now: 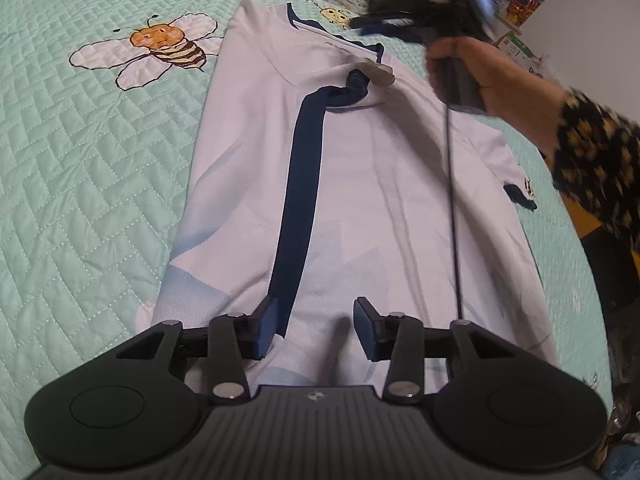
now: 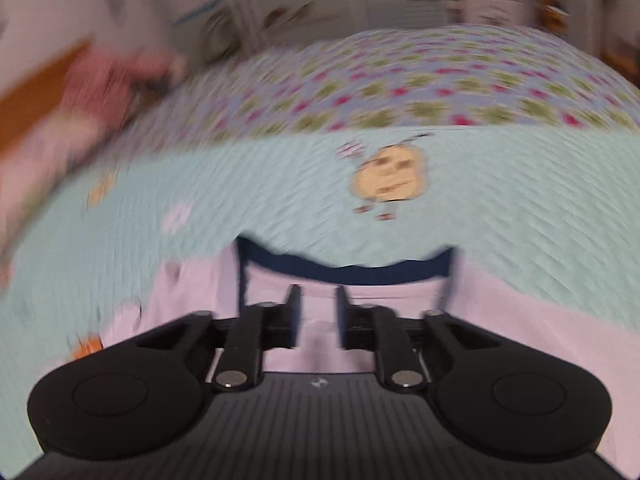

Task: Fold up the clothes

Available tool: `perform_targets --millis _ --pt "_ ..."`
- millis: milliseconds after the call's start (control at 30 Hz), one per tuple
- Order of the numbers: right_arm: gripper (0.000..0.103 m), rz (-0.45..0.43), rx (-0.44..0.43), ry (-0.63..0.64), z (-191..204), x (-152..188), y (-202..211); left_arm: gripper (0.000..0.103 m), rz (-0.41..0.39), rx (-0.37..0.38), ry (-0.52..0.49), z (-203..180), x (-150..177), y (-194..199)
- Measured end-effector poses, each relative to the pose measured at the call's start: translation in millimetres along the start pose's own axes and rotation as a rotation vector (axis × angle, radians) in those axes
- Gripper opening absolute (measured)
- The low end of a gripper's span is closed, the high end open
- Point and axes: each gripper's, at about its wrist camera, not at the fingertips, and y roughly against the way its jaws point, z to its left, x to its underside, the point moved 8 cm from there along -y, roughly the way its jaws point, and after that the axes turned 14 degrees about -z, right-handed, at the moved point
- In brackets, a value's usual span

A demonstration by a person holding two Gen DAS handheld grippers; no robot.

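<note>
A white shirt (image 1: 360,200) with a long navy stripe (image 1: 300,200) lies spread on the mint quilted bedspread (image 1: 80,200). My left gripper (image 1: 316,320) hovers over the shirt's near end, jaws open, with the cloth lying flat beneath them. A hand (image 1: 500,80) holds my right gripper (image 1: 358,26) above the shirt's far end, blurred. In the blurred right wrist view, the right gripper (image 2: 318,300) stands open just above the shirt (image 2: 520,320), short of its navy edge (image 2: 348,270). Nothing is pinched between its fingers.
Bee prints (image 1: 160,48) dot the bedspread (image 2: 520,200). A floral cover (image 2: 400,92) lies beyond it. A thin black cable (image 1: 452,200) hangs from the right gripper across the shirt. A patterned sleeve (image 1: 592,152) enters at the right. Boxes (image 1: 520,0) stand past the bed's far corner.
</note>
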Motion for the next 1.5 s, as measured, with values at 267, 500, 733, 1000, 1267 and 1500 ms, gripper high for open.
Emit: perform_targets --millis 267,500,733,1000,1267,1500 --pt "0.043 0.057 0.092 -0.267 -57 38 27 0.046 0.003 -0.007 0.0 -1 1 1" --pt "0.002 0.049 0.034 -0.255 -37 46 28 0.049 0.002 -0.018 -0.018 -3 2 1" --pt "0.018 0.008 0.093 -0.163 -50 44 32 0.049 -0.004 -0.022 -0.027 -4 3 2" --pt "0.039 0.09 -0.076 0.058 20 47 65 0.051 0.004 -0.024 -0.039 -5 3 0" --pt "0.042 0.165 -0.09 0.257 41 71 71 0.056 0.006 -0.031 -0.065 -9 5 -1" --pt "0.005 0.163 -0.001 0.13 9 85 103 0.056 0.01 -0.024 -0.07 -8 6 0"
